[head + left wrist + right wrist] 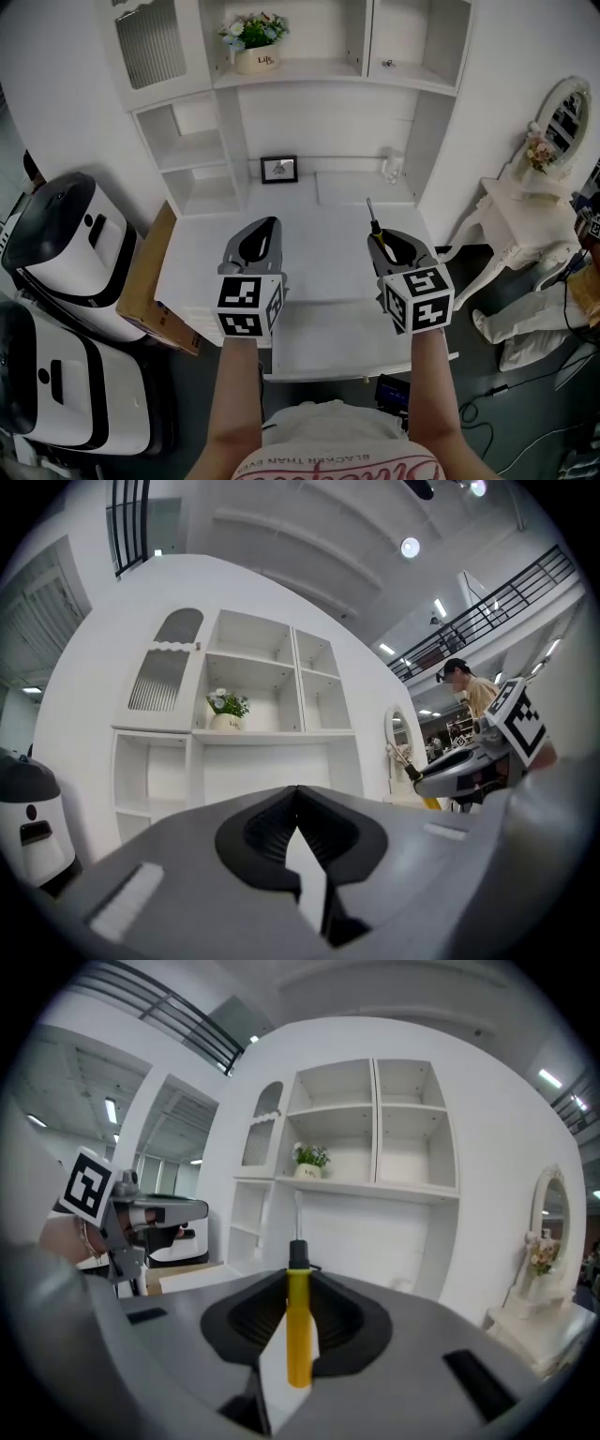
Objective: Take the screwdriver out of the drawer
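A screwdriver (376, 234) with a yellow handle and black collar is clamped lengthwise in my right gripper (382, 240), its metal shaft pointing out ahead toward the shelves. In the right gripper view the screwdriver's handle (298, 1326) lies between the pads of that gripper (298, 1283). My left gripper (265, 227) hangs beside it at about the same height over the white desk (309, 234), its jaws shut with nothing in them (298, 799). A white drawer (328, 342) stands pulled out under the desk's front edge.
A white shelf unit rises behind the desk, holding a flowerpot (255, 58) and a small picture frame (278, 170). A cardboard box (150, 281) and white machines (66, 234) stand at the left. A small white table with a mirror (525, 206) is at the right.
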`<state>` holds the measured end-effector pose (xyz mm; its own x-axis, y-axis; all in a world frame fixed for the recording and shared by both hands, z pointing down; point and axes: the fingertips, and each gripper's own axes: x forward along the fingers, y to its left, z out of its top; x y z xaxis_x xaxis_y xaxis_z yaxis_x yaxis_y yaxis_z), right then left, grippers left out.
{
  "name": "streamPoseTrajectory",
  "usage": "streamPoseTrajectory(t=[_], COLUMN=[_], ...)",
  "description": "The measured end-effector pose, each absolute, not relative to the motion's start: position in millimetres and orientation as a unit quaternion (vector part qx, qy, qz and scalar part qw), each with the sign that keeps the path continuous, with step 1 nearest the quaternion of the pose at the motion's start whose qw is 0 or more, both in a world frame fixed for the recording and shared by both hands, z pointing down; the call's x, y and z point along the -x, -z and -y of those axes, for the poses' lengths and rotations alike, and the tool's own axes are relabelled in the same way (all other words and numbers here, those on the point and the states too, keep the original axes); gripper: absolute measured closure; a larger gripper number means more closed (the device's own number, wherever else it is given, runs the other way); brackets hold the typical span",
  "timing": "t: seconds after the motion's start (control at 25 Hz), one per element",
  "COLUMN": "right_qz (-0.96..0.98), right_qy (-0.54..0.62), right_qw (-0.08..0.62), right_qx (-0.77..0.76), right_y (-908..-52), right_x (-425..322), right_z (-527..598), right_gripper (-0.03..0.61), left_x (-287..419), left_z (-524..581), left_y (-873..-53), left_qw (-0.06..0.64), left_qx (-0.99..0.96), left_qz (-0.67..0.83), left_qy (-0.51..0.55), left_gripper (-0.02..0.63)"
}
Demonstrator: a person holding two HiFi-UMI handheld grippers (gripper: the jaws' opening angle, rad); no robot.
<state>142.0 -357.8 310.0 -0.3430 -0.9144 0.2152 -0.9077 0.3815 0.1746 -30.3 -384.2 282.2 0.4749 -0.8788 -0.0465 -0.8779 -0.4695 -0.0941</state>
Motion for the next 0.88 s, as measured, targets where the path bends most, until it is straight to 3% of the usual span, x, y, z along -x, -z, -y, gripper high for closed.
streamPoseTrajectory(t=[0.48, 0.88], right_qz=[0.834, 0.826], right_qy=[0.080, 0.102], right_qw=[0.067, 0.052], right_qx=[-0.542, -0.552], right_y=[-243.5, -224.9], right_x=[-112.0, -113.7], right_z=[348.2, 352.3], right_gripper=[0.494, 0.494], left_x=[64.3, 75.0], left_z=[372.6, 373.4], left_y=[-238.8, -213.3], left_qw=[0.089, 0.118], left_qx=[0.835, 0.827], left_qz=[-0.541, -0.547], left_qy=[-0.031, -0.050], left_gripper=[0.604, 0.604])
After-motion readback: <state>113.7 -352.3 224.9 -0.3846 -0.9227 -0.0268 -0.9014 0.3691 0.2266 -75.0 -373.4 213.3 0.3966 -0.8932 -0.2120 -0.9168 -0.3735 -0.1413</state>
